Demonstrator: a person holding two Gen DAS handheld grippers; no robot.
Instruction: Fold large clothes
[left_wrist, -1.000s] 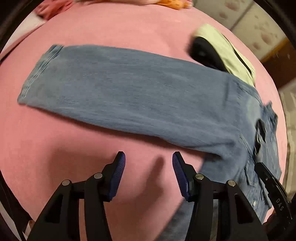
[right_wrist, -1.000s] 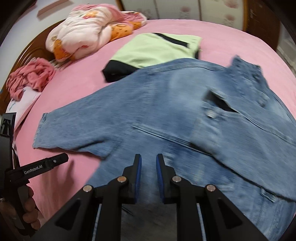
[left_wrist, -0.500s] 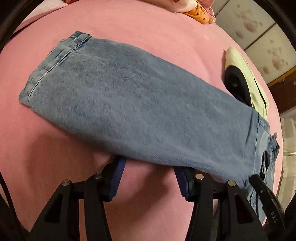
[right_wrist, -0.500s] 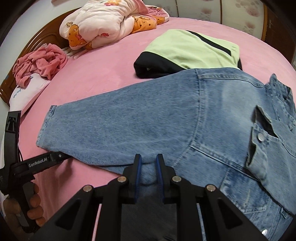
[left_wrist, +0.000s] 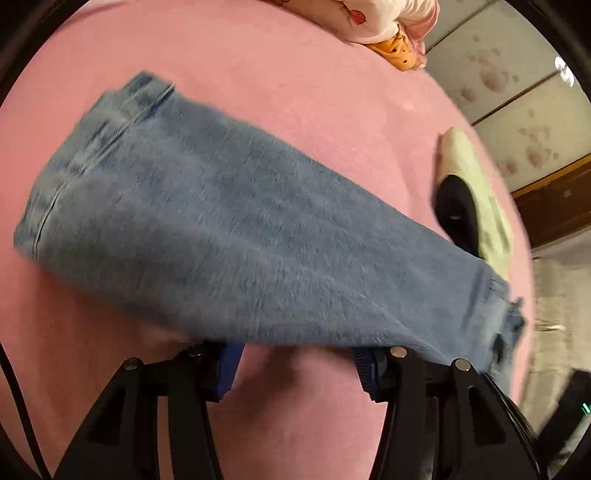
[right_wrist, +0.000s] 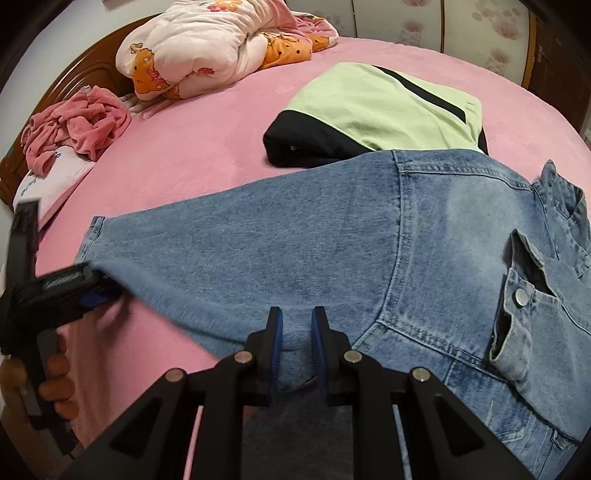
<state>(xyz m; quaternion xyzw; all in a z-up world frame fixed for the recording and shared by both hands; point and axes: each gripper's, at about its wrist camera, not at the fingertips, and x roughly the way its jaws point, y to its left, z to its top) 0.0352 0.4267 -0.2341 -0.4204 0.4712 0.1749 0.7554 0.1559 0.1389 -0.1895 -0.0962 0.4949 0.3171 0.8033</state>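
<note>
Open pink bedspread (right_wrist: 207, 155) leftward (folded green shirt (right_wrist: 380, 107) crowding the jacket's (right_wrist: 332, 251) far edge).

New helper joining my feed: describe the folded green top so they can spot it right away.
Start at the pink bed. Past the far edge of the spread denim jacket, on the side away from the headboard's pink-and-orange quilt, lies the folded top. It is the only pale green item, with a black end and a black stripe across it.
</note>
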